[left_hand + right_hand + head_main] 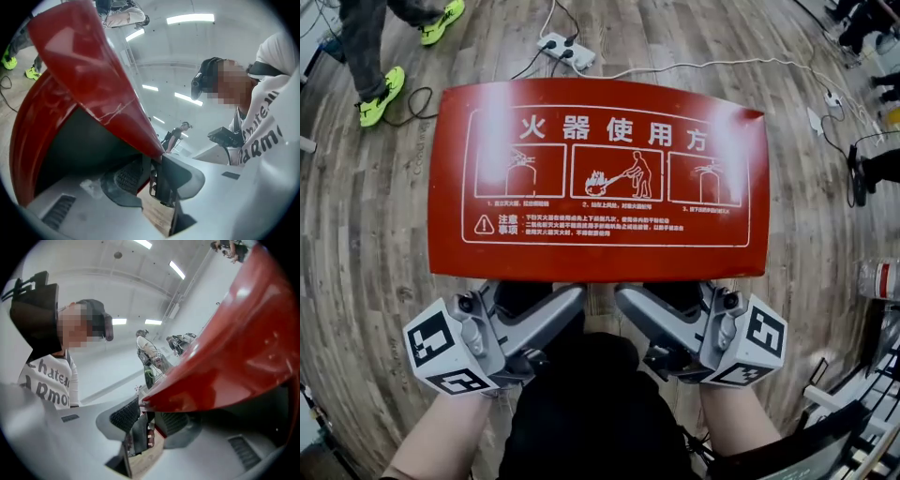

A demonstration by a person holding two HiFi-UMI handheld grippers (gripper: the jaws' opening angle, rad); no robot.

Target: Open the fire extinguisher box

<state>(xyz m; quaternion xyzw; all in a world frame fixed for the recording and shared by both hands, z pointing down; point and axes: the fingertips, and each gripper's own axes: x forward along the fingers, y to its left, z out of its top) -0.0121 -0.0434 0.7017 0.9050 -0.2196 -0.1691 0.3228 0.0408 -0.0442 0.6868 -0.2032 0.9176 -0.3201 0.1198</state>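
The left gripper (152, 174) has its 2 jaws standing apart. The near edge of the red lid (600, 178) dips between them, and neither ribbed pad presses on it. The wooden floor (157, 212) shows through the gap. The right gripper (149, 420) is released in the same way: its jaws are spread, the lid's lip hangs between the pads, and nothing is clamped.

In the head view both grippers reach under that near edge side by side, with their marker cubes toward the person. The lid tops the fire extinguisher box (581, 266), which stands on the floor directly in front of the person. It carries white print with 3 instruction pictures (whether it has lifted off the box body cannot be told).

Beyond the box lies a white power strip (566, 50). At far left are a bystander's neon-yellow shoes (382, 94).
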